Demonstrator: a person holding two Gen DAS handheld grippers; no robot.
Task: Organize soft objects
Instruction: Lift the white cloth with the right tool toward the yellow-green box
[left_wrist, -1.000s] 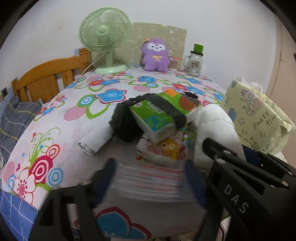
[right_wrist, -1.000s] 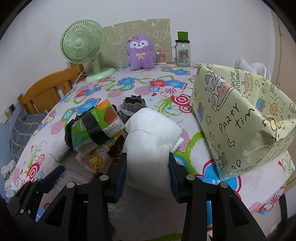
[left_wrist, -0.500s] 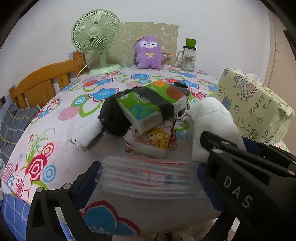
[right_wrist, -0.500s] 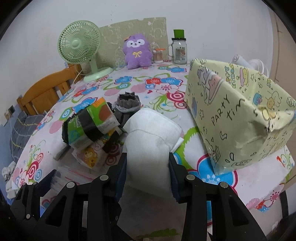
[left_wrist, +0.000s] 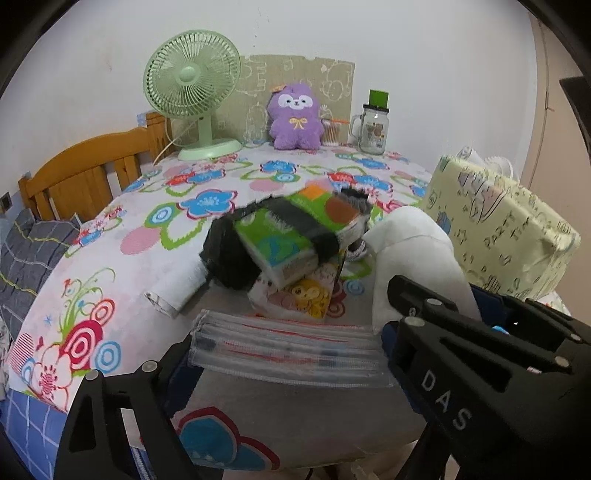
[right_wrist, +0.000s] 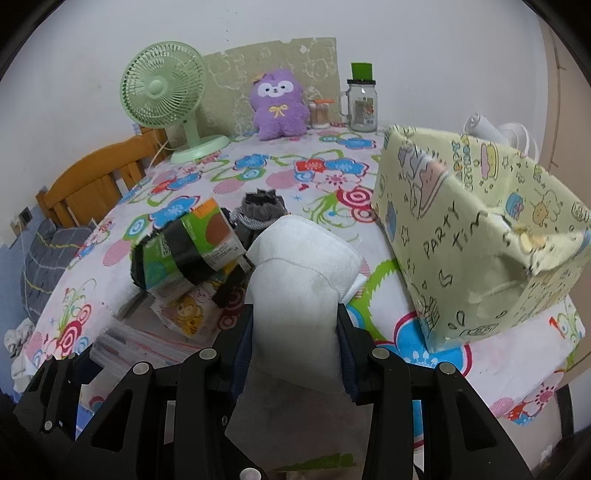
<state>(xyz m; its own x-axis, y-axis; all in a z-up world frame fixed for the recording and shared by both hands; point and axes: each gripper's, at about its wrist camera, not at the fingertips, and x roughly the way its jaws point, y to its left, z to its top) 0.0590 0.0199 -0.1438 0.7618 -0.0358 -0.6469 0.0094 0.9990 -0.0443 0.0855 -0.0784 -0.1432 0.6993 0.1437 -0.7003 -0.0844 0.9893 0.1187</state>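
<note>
A flat stack of clear-wrapped face masks (left_wrist: 288, 350) lies near the table's front edge. My left gripper (left_wrist: 288, 354) straddles it; its jaws are closing and the pads meet the stack's two ends. My right gripper (right_wrist: 295, 321) is shut on a thick folded white cloth (right_wrist: 299, 258), held upright just right of the stack. Behind them is a pile: a green tissue pack (left_wrist: 295, 236) wrapped in dark fabric, on top of a cartoon-print pack (left_wrist: 306, 295). A white cloth roll (left_wrist: 177, 288) lies at the pile's left and a grey sock bundle (right_wrist: 258, 210) behind it.
An open yellow "party time" bag (right_wrist: 480, 240) stands on the right of the flowered tablecloth (left_wrist: 147, 229). A green fan (left_wrist: 192, 81), a purple plush (left_wrist: 295, 118) and a glass jar (left_wrist: 373, 129) line the back wall. A wooden chair (left_wrist: 85, 170) is at the left.
The left jaws spread wide around the mask stack, then came back in against its ends. The right gripper kept the white cloth in the same place.
</note>
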